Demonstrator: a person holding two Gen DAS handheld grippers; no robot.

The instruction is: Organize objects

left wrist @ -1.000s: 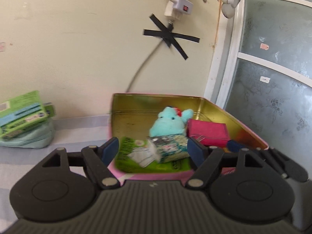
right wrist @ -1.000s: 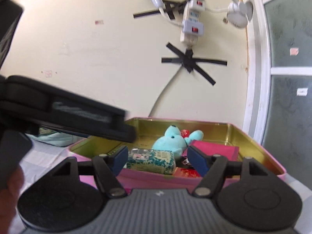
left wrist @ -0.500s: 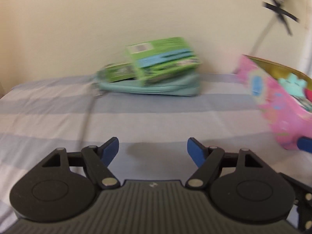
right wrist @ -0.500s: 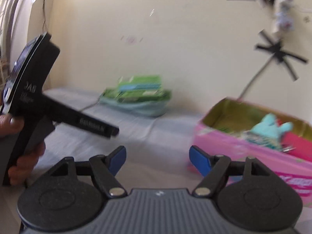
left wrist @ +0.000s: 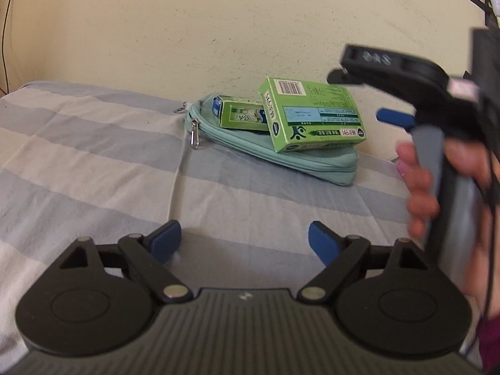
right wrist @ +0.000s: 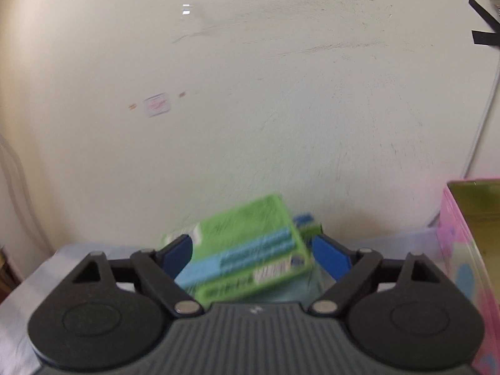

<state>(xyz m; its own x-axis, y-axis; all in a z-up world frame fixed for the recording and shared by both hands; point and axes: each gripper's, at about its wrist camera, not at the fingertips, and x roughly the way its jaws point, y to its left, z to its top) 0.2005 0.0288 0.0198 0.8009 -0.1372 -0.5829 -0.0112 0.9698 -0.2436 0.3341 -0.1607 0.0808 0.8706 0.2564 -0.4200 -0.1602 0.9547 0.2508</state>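
Broadly, a bed sheet [left wrist: 93, 162] with pale blue and white stripes fills the lower half of the left wrist view, running up to a cream wall [left wrist: 187, 31]. On the sheet near the wall, at about 1 o'clock from the left gripper [left wrist: 244, 240], lies a teal zipper pouch [left wrist: 281, 156] with a metal clip at its near end. A large green box [left wrist: 312, 118] rests tilted on top of the pouch, barcode end toward the wall, and a smaller green box [left wrist: 242, 115] lies just beside it at its 9 o'clock, also on the pouch. The left gripper's blue-padded fingers stand wide apart over bare sheet, holding nothing, well short of the pouch.

At 3 o'clock in that view a hand [left wrist: 437, 187] grips the handle of the right gripper [right wrist: 252, 254], whose one blue pad points toward the boxes. From the right wrist camera, blurred, the large green box sits between the spread fingers, which are open around it; contact cannot be made out. A pink tin [right wrist: 462, 250] with a gold interior stands at the 3 o'clock edge of that view.
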